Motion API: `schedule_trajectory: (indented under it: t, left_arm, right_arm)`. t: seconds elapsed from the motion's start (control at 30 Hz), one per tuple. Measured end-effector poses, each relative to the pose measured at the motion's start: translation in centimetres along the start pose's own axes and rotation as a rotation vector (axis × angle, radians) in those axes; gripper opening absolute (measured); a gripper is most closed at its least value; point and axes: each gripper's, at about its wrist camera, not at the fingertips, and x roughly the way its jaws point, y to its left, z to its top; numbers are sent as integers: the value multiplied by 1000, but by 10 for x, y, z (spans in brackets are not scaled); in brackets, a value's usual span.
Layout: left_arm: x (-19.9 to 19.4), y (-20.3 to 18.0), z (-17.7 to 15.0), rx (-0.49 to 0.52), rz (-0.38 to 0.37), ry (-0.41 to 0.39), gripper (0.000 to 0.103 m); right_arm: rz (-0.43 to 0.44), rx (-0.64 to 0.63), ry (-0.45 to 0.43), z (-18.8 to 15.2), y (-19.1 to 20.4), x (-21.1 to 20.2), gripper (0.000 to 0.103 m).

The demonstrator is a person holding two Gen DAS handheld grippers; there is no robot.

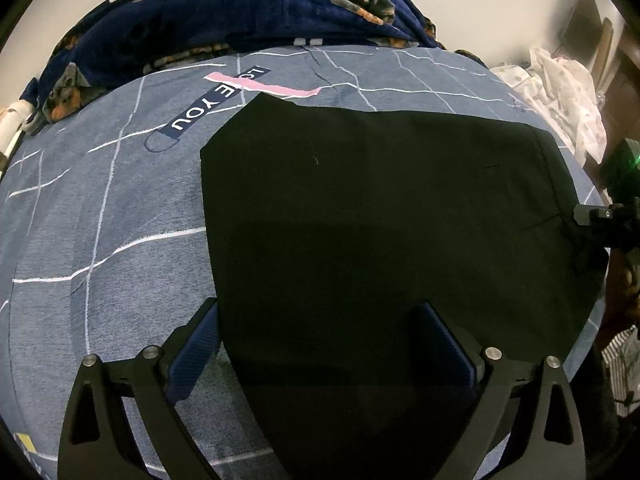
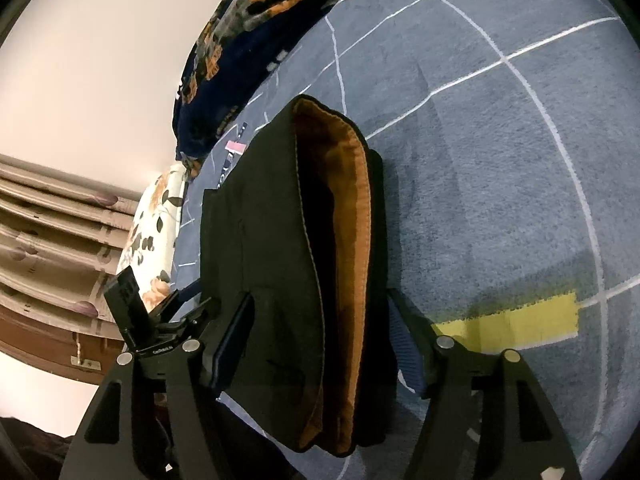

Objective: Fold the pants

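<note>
The black pants lie folded flat on the blue-grey bed sheet. My left gripper is open, its blue-padded fingers straddling the near edge of the pants. In the right wrist view the pants show their waist opening with an orange-brown lining. My right gripper is open, its fingers on either side of the waist end. The right gripper also shows at the right edge of the left wrist view.
A dark blue dog-print blanket is heaped at the far side of the bed. White clothes lie at the right. A floral pillow and curtains are beyond the bed. A yellow patch marks the sheet.
</note>
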Motion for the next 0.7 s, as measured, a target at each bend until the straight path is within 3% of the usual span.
schedule_trajectory:
  t: [0.2,0.23,0.27,0.37,0.53,0.7]
  left_arm:
    - [2,0,1,-3,-6,6,97]
    - [2,0,1,-1,-6,5,97]
    - [2,0,2,1,-6,4,97]
    - [1,-1,1,5,-9,-2,95]
    - [1,-2,0,11,-10,2,93]
    - [1,-1,3,6,-14,14,94]
  right_arm:
    - [-73,-87,34,-1,15,6,60]
    - [-75,-89,37,-1,15,7,56]
    - [-79,-92,41,0,15,7,46]
    - [-38,-53,53,0,7,9,39]
    - [-29,-62,65,1,6,9,38]
    - [-5,-51,83,4,4,10,45]
